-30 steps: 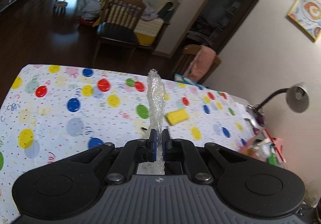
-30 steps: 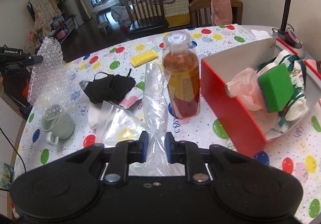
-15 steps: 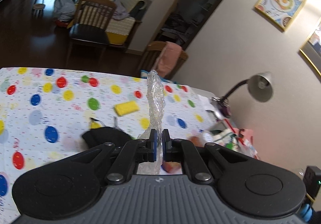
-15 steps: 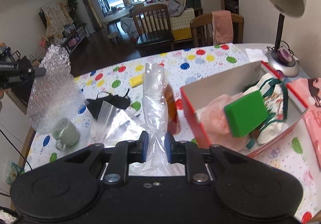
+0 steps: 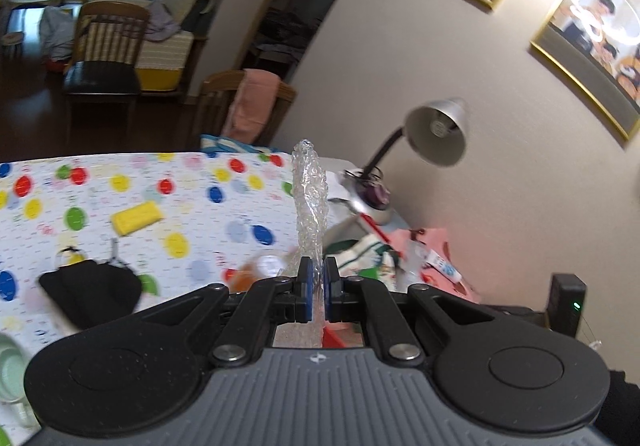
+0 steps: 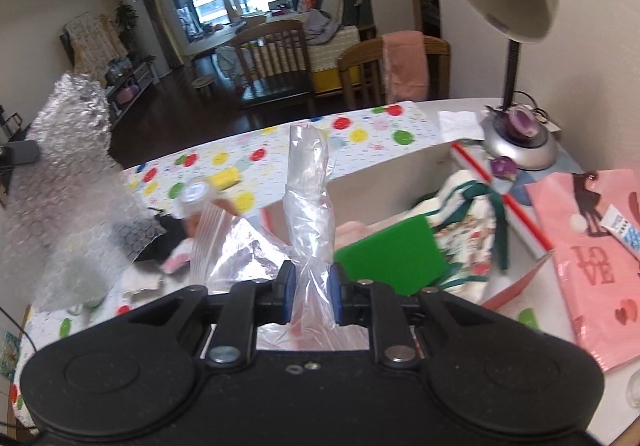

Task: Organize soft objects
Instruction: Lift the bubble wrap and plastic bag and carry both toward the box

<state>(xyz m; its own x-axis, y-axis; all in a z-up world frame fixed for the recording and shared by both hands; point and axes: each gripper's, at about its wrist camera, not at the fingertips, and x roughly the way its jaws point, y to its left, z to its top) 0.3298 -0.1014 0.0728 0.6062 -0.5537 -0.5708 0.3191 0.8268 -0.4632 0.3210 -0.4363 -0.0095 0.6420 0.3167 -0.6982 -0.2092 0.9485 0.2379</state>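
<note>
My left gripper (image 5: 316, 278) is shut on a strip of bubble wrap (image 5: 310, 198) that sticks up between its fingers; the same bubble wrap (image 6: 76, 182) hangs at the left of the right wrist view. My right gripper (image 6: 314, 286) is shut on a clear plastic bag (image 6: 310, 202) and holds it just left of the red box (image 6: 516, 286). The box holds a green sponge (image 6: 394, 260), a pink soft item and a patterned cloth bag (image 6: 468, 214). A yellow sponge (image 5: 136, 217) and a black cloth (image 5: 92, 292) lie on the dotted tablecloth.
A desk lamp (image 6: 516, 46) stands at the table's right corner by the wall. A pink LOVE bag (image 6: 596, 266) lies right of the box. A capped bottle (image 6: 196, 194) and a green mug (image 6: 86, 286) stand left of the box. Chairs stand behind the table.
Both grippers have moved right toward the red box, still holding the bubble wrap and the plastic bag. The box and lamp now fill more of both views.
</note>
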